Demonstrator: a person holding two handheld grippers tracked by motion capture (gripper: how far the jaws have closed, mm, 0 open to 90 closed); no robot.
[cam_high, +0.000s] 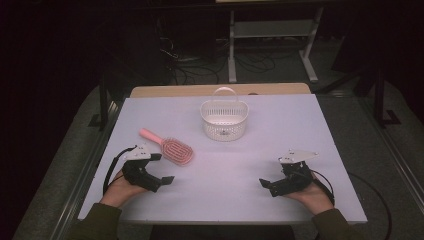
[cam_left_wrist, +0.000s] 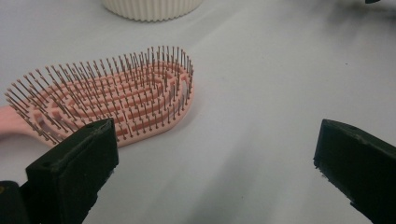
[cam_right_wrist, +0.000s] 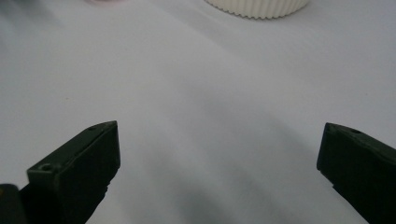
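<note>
From the high view, the left tongs (cam_high: 159, 181) and right tongs (cam_high: 267, 186) rest low on the white desk (cam_high: 300, 125), both empty. A pink hairbrush (cam_high: 170, 147) lies just beyond the left tongs, and a white basket (cam_high: 224, 120) stands farther back.

In the left gripper view, the jaws gape wide with nothing between them; the hairbrush (cam_left_wrist: 116, 95) lies bristles-up just ahead.

In the right gripper view, the jaws stand wide apart over bare desk (cam_right_wrist: 210, 116), with the basket (cam_right_wrist: 257, 7) at the top edge.

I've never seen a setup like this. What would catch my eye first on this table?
Probably the pink plastic hairbrush, lying bristles up on the left of the pale table, just ahead of the open black left gripper. Next, the white slotted plastic basket with its arched handle, standing toward the far middle. The black right gripper rests open near the person's edge, nothing between its jaws.
</note>
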